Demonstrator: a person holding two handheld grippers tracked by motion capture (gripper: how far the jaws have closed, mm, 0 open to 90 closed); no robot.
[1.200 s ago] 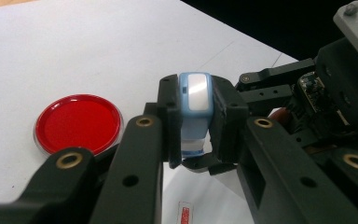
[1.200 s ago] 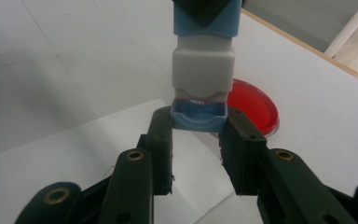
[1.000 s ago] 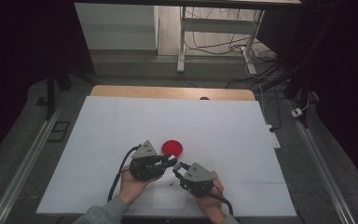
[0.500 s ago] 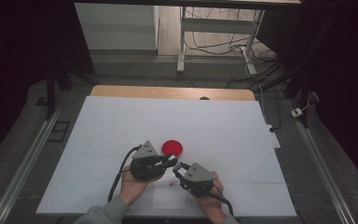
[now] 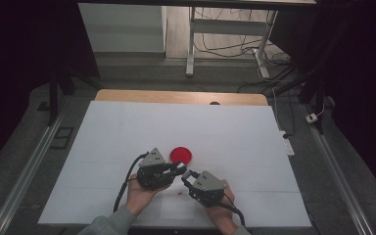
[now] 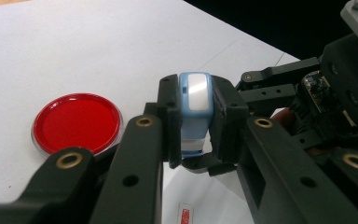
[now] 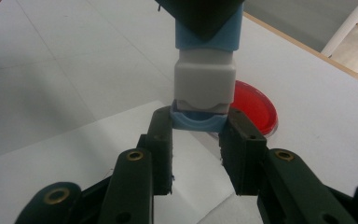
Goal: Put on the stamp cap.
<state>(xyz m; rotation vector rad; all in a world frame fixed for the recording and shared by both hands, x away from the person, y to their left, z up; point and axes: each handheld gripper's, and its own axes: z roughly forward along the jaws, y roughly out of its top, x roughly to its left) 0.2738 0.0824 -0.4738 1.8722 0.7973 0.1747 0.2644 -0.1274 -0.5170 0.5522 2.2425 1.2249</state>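
1. My left gripper is clamped on a small blue-and-white stamp, centre of the left gripper view.
2. My right gripper pinches the stamp's lower blue end.
3. The red dish lies on the white table, just above both grippers in the high view.

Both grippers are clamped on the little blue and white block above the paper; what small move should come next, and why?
Probably a gentle pull apart. The left gripper holds the upper blue part of the block, while the right gripper pinches its blue end piece, which looks like a cap. The red disc lies just beyond, so keep the pull short.
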